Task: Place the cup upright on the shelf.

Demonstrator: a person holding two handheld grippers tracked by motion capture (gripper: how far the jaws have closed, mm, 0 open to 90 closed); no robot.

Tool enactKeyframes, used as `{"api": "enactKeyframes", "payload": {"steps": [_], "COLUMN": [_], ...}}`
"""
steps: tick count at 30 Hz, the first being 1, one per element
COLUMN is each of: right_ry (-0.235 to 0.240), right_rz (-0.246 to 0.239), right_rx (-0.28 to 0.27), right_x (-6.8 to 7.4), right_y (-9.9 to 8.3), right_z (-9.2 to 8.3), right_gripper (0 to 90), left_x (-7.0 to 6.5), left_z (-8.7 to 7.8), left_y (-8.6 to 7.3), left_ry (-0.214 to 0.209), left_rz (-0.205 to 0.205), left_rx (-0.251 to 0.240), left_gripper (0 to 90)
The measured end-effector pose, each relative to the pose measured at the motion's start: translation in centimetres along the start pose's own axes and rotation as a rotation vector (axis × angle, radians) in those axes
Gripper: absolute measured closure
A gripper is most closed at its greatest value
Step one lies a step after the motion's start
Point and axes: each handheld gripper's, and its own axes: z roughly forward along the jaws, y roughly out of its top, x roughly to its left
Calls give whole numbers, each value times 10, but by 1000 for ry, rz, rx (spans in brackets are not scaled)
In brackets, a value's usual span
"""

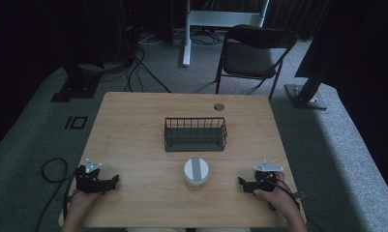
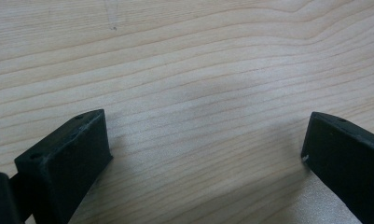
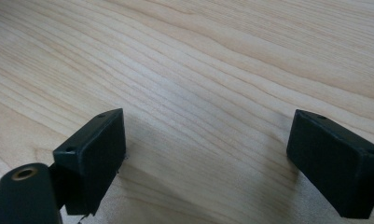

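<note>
Nearest the person, the left gripper [image 1: 115, 179] and the right gripper [image 1: 241, 182] rest low on the wooden table [image 1: 133, 125], each close to the near edge and toward its own side edge, with bare wood stretching between them. In that gap, a little farther in, stands a small clear jar [image 1: 196, 172] with a white lid crossed by a grey strip, well apart from both grippers and near the front of a dark wire basket [image 1: 195, 134] at the table's middle. Beyond the far edge sits a folding chair [image 1: 252, 53]. The high view gives this layout (the jaws look small there); the left gripper view [image 2: 205, 135] and the right gripper view [image 3: 205, 135] show the jaws spread wide over plain wood grain, holding nothing.
</note>
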Motion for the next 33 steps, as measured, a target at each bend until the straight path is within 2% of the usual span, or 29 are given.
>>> {"api": "enactKeyframes", "payload": {"steps": [33], "right_ry": [6], "right_rz": [-6], "right_rx": [-3], "right_x": [-1], "right_y": [1], "right_z": [1], "right_gripper": [112], "left_x": [0], "left_z": [0], "left_y": [0], "left_ry": [0], "left_rz": [0], "left_rx": [0], "left_gripper": [12]}}
